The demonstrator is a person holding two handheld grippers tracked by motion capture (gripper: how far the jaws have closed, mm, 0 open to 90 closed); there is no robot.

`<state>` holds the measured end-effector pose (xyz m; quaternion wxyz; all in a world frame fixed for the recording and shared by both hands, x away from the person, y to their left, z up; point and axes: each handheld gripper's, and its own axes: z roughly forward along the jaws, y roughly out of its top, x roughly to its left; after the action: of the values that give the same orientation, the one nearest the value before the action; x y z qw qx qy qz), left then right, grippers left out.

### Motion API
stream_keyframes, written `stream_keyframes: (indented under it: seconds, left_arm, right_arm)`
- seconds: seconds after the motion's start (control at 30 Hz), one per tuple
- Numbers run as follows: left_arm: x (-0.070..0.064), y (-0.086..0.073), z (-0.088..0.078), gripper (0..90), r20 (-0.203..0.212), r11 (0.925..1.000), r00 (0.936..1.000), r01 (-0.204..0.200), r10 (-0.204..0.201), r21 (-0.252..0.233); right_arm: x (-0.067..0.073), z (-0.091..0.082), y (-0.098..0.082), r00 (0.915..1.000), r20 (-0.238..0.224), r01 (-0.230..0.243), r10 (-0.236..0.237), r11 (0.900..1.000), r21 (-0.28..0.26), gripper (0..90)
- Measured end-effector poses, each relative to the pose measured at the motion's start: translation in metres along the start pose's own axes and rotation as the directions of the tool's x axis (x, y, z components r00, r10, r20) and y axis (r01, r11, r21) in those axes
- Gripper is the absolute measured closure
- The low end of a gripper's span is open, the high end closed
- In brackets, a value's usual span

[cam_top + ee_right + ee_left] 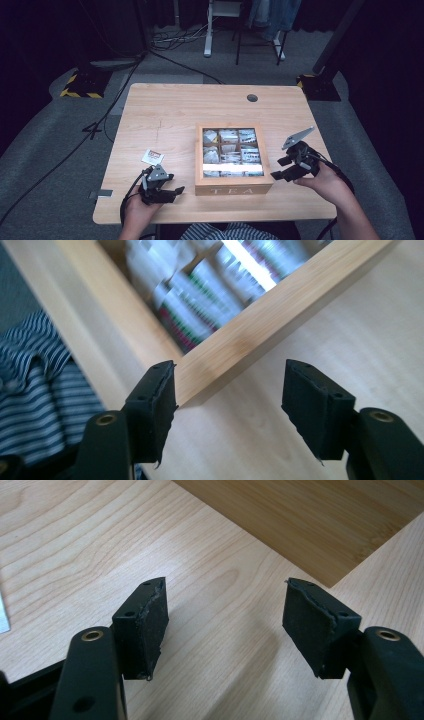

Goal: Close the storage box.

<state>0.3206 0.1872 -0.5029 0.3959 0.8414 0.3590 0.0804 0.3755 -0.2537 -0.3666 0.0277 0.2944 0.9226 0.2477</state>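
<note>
A wooden tea box [233,190] with a glass lid and "TEA" on its front stands on the light wooden table [170,110]; several tea packets show through the glass. My left gripper [175,184] rests low near the table's front edge, left of the box, open and empty. In the left gripper view its jaws [225,625] stand wide over bare wood, with the box [310,525] ahead. My right gripper [279,168] hovers at the box's right front corner, open. In the right gripper view the box's edge [260,325] reaches toward the gap of the right gripper [227,400], and no pad presses on it.
A single tea packet [152,157] lies on the table left of the box. A round cable hole [252,98] sits near the far edge. The person's striped clothing [35,390] is below the table's front edge. Cables and stand bases lie on the floor beyond.
</note>
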Motion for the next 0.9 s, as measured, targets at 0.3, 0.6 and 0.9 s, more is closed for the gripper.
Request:
stream_keyframes:
  seconds: [0.3, 0.6, 0.9]
  left_arm:
    - [0.008, -0.001, -0.003, 34.6, -0.008, 0.9998, 0.9998, 0.017, -0.017, -0.005]
    - [0.012, -0.002, -0.004, 32.7, -0.027, 0.9997, 0.9993, 0.024, -0.024, -0.007]
    - [0.012, 0.0, -0.003, 32.5, -0.064, 0.9999, 0.9979, -0.009, 0.009, 0.009]
  right_arm:
    - [-0.039, -0.006, -0.016, 0.9906, 0.111, -0.059, 0.081, 0.981, -0.187, 39.4]
    - [-0.071, 0.004, -0.034, 0.9706, 0.177, -0.103, 0.163, 0.946, -0.308, 40.7]
    - [-0.098, 0.025, -0.057, 0.949, 0.205, -0.157, 0.24, 0.923, -0.351, 42.3]
